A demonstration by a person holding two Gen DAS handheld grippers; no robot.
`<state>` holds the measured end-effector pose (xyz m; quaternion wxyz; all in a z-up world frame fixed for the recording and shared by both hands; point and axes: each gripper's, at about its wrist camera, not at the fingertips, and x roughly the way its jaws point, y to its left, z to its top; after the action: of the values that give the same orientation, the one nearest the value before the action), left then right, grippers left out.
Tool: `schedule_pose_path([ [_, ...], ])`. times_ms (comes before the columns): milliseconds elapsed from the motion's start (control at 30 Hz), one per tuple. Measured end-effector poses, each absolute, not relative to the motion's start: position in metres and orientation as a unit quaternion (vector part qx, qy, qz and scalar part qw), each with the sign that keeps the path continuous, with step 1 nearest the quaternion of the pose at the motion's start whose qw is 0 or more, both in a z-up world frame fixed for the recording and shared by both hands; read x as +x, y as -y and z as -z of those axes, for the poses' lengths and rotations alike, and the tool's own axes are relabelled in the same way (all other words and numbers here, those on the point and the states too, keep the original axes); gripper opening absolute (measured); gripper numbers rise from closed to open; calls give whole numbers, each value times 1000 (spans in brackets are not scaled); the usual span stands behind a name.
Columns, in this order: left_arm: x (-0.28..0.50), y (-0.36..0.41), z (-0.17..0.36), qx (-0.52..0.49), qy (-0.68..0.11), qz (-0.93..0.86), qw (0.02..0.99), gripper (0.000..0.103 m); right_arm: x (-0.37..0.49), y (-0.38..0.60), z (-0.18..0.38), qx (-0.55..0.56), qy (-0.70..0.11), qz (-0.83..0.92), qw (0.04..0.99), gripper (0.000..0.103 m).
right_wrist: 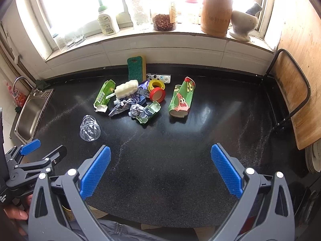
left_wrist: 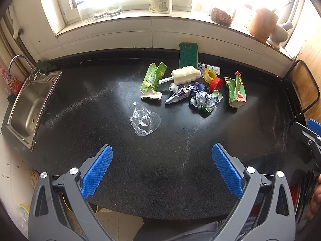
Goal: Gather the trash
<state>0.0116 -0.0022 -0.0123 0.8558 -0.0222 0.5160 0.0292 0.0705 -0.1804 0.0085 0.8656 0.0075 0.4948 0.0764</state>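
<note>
Left hand-held gripper point(left_wrist: 162, 168) hovering low in frame over the counter point(left_wrist: 160, 156), blue pads spread wide, gripping nothing. Right hand-held gripper point(right_wrist: 160, 168) likewise gaping and carrying nothing. Trash lying in a loose heap at centre frame: green carton point(left_wrist: 151, 78), crumpled wrappers point(left_wrist: 202, 100), red lid point(left_wrist: 216, 84), cartoon cup point(right_wrist: 181, 100). Clear cup point(left_wrist: 144, 121) lying apart, lower left of the heap. Sink point(left_wrist: 28, 108) sitting at left edge.

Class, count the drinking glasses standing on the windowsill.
3, as far as shows: clear glasses clustered at the sill's left end, left of the white bottle. Window glare may hide others.
</note>
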Motion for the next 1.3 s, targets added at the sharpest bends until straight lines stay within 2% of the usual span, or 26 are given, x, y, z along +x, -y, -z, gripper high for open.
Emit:
schedule_pose_path([
  [1300,11,1,11,-22,-518,-31,855,97,69,180,-10,8,-495,-78,866,97],
])
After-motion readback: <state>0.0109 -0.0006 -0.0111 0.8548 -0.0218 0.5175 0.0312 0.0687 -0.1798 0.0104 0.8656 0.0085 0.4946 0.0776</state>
